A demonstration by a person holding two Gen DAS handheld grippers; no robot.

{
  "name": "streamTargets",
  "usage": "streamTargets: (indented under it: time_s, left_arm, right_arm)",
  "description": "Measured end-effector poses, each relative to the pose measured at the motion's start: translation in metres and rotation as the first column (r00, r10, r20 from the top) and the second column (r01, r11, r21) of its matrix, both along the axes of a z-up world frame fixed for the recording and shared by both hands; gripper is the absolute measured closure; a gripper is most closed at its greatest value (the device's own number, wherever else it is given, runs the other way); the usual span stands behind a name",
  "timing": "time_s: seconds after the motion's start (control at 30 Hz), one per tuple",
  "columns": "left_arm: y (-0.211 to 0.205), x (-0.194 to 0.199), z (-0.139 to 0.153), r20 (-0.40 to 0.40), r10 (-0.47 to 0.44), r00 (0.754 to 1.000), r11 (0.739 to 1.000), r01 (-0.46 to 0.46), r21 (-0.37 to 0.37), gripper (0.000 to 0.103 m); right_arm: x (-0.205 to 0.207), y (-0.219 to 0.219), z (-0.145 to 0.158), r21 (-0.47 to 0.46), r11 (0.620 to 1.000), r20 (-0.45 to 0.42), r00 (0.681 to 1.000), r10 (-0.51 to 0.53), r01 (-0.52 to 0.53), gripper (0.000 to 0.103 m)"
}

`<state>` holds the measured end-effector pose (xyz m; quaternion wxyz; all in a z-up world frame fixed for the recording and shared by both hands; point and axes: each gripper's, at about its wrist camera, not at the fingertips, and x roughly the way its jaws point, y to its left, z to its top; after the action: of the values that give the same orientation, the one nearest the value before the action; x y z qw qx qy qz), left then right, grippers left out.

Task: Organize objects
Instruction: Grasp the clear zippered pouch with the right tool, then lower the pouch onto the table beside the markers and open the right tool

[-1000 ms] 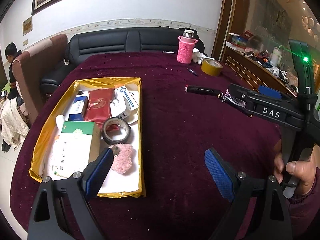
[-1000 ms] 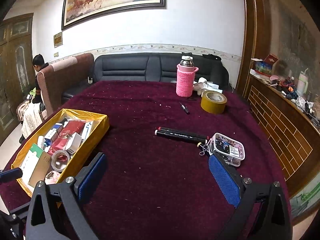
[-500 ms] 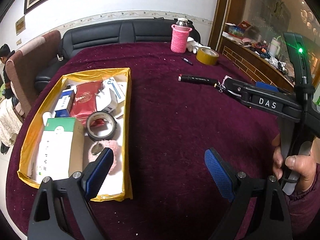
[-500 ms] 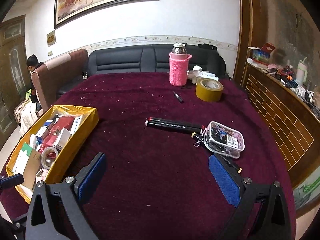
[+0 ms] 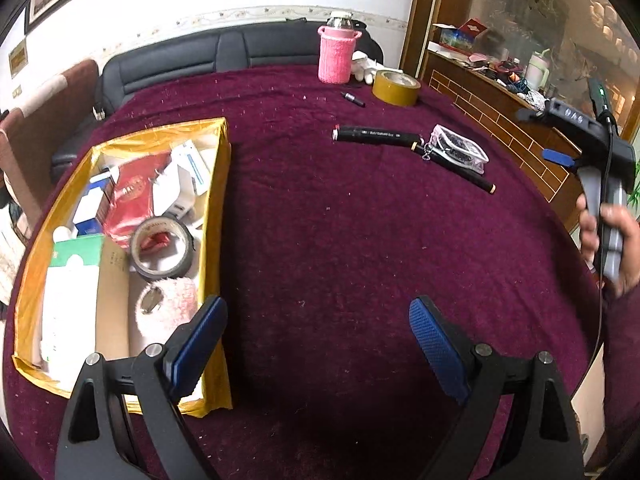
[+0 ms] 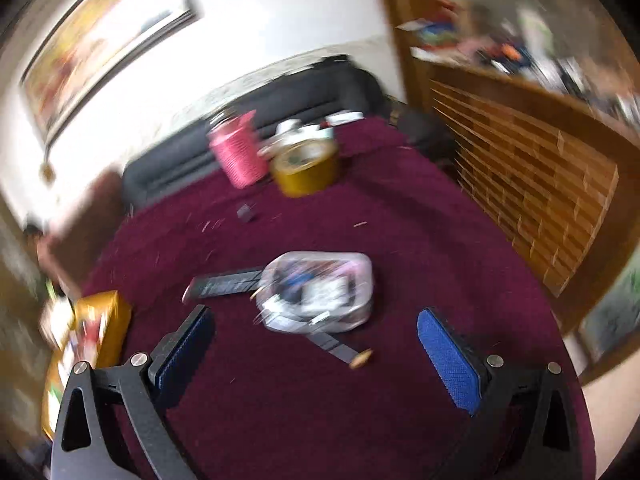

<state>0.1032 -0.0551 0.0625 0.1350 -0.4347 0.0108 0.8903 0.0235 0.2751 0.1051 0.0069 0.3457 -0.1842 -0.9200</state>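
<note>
The table cloth (image 5: 320,240) is deep maroon, flecked with pale specks. The box (image 5: 218,208) has shiny gold walls and a white floor; in it lie a red packet (image 5: 134,188), a green-and-white carton (image 5: 72,280), a blue-and-white carton (image 5: 90,212), a black tape roll (image 5: 162,246) and a fluffy pink puff (image 5: 168,308). The bottle (image 5: 337,54) wears a pink knitted sleeve. The big tape roll (image 5: 396,87) is mustard yellow. The markers (image 5: 376,136) are black, one with a red tip. The pouch (image 5: 460,150) is clear with dark contents. Both grippers, left (image 5: 318,340) and right (image 6: 316,346), are black with blue textured pads (image 5: 434,346). The sofa (image 5: 208,56) is black.
</note>
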Motion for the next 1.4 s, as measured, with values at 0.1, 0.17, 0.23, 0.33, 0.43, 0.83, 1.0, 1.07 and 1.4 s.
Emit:
streamTargets:
  time_s: [0.1,0.17,0.23,0.33,0.43,0.83,1.0,1.07,1.4]
  left_arm:
    - [-0.001,-0.004,-0.008,0.042,0.006,0.999,0.999,-0.008,0.039,0.011]
    - [-0.002,-0.005,-0.012,0.067,0.009,0.998,0.998,-0.013,0.062,0.011]
    - [-0.004,-0.004,-0.013,0.079,0.016,0.997,0.998,-0.021,0.067,0.011]
    - [-0.007,0.001,-0.011,0.079,0.03,0.996,0.998,-0.035,0.054,0.011]
    - [-0.012,0.004,-0.007,0.071,0.039,0.997,0.998,-0.042,0.045,0.011]
    - [-0.01,-0.001,-0.01,0.082,0.002,0.997,0.996,-0.009,0.086,0.011]
    - [-0.01,0.005,-0.012,0.083,-0.006,0.997,0.994,-0.002,0.106,0.011]
    - [-0.013,0.007,-0.011,0.082,0.0,0.997,0.993,-0.01,0.116,0.011]
    - [-0.02,0.024,-0.007,0.072,0.002,0.997,0.984,-0.015,0.178,0.011]
  right_arm:
    - [-0.021,0.033,-0.005,-0.09,0.996,0.014,1.0,-0.008,0.009,0.0]
    - [-0.046,0.034,-0.011,-0.13,0.991,0.041,0.998,0.044,-0.039,0.0]
    - [-0.07,0.025,-0.018,-0.147,0.985,0.075,0.992,0.1,-0.089,0.0]
    - [-0.106,0.007,-0.027,-0.142,0.98,0.107,0.982,0.155,-0.139,0.0]
    - [-0.142,-0.005,-0.038,-0.14,0.977,0.143,0.973,0.182,-0.162,0.0]
    - [-0.046,-0.087,-0.021,-0.476,0.567,0.028,0.633,0.773,-0.672,0.0]
    - [-0.011,-0.074,-0.01,-0.18,0.814,0.112,0.81,0.575,-0.552,0.0]
    - [-0.006,-0.075,-0.017,-0.104,0.844,0.158,0.83,0.536,-0.525,0.0]
    - [-0.004,-0.097,-0.051,-0.284,0.836,0.195,0.825,0.53,-0.47,0.0]
